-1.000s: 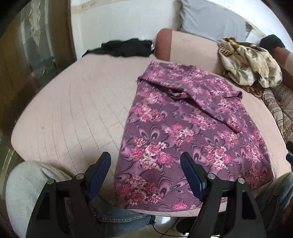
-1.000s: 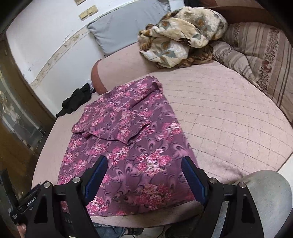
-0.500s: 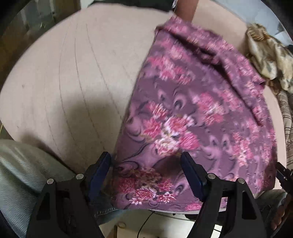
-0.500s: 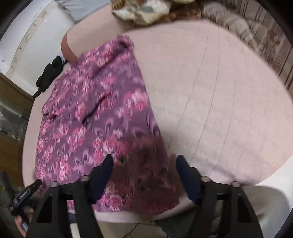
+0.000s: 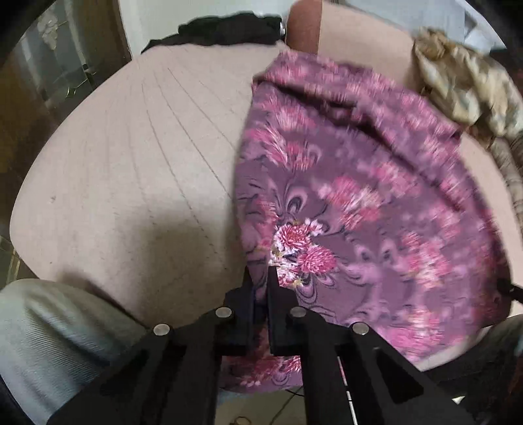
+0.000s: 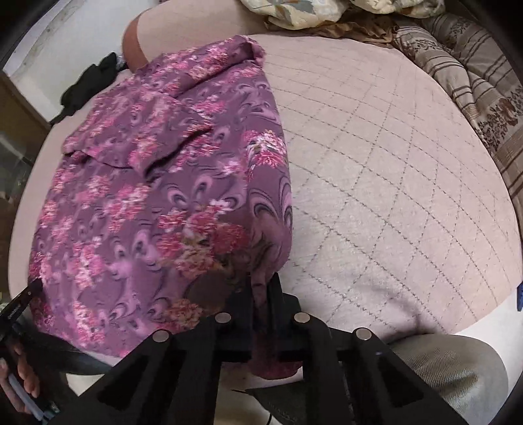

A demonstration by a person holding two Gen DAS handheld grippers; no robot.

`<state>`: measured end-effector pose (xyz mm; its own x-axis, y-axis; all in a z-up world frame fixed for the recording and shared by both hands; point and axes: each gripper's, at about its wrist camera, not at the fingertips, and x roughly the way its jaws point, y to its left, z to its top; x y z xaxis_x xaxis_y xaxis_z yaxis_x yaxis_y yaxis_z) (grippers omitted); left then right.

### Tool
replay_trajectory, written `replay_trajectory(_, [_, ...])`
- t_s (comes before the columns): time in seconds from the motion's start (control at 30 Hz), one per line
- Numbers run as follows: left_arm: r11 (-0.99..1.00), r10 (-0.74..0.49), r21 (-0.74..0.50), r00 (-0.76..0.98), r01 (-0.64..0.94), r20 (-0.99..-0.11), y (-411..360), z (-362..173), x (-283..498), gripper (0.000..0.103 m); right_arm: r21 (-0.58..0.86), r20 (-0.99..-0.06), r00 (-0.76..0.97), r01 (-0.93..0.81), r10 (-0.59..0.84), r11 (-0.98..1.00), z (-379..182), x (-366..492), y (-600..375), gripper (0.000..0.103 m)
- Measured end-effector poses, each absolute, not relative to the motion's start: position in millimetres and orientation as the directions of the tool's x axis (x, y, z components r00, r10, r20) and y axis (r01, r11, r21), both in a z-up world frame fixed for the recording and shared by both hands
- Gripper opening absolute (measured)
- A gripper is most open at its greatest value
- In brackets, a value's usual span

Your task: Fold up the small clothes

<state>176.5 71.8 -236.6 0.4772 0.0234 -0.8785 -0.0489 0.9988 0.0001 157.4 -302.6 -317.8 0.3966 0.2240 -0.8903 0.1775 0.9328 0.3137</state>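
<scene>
I see both claws, left claw [image 5: 260,278] and right claw [image 6: 260,282], clamped on the floral garment's [image 5: 359,196] near hem; quilted pink bed [image 6: 392,179], striped pillow [image 6: 483,85] at its far edge.

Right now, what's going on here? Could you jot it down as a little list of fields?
garment: purple floral cloth, lying on the bed, sleeve folded across it
surface: pink quilted bed
left gripper: shut on the cloth's near left corner
right gripper: shut on the cloth's near right corner
behind the cloth: beige floral bundle, black clothing
right edge: striped blanket
</scene>
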Motion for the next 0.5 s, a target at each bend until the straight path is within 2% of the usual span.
replay_trajectory(0.1, [0.999,0.018,-0.003,0.481,-0.044,-0.876,87,-210,166,0.006,0.289,-0.885,0.42,0.153,0.203,0.945,-295,144,-304,0.006])
replay_trajectory(0.2, [0.999,0.033,0.014,0.432,-0.048,-0.901,99,-219,170,0.006,0.255,-0.894,0.406,0.118,0.188,0.96,-281,132,-304,0.006])
replay_trajectory(0.3, [0.999,0.008,-0.007,0.344,-0.04,-0.939,100,-242,184,0.006,0.251,-0.917,0.347,0.115,0.198,0.961,-294,138,-304,0.006])
replay_trajectory(0.43, [0.999,0.035,0.03,0.387,-0.02,-0.921,90,-231,181,0.011,0.24,-0.937,0.289,0.121,0.197,0.963,-311,146,-296,0.009])
replay_trajectory(0.47, [1.0,0.023,0.017,0.393,-0.018,-0.919,91,-228,179,0.022,0.234,-0.931,0.313,0.119,0.187,0.965,-306,144,-296,0.017])
replay_trajectory(0.5, [1.0,-0.003,-0.008,0.396,-0.012,-0.918,93,-223,176,0.029,0.241,-0.922,0.339,0.119,0.189,0.963,-299,141,-298,0.037])
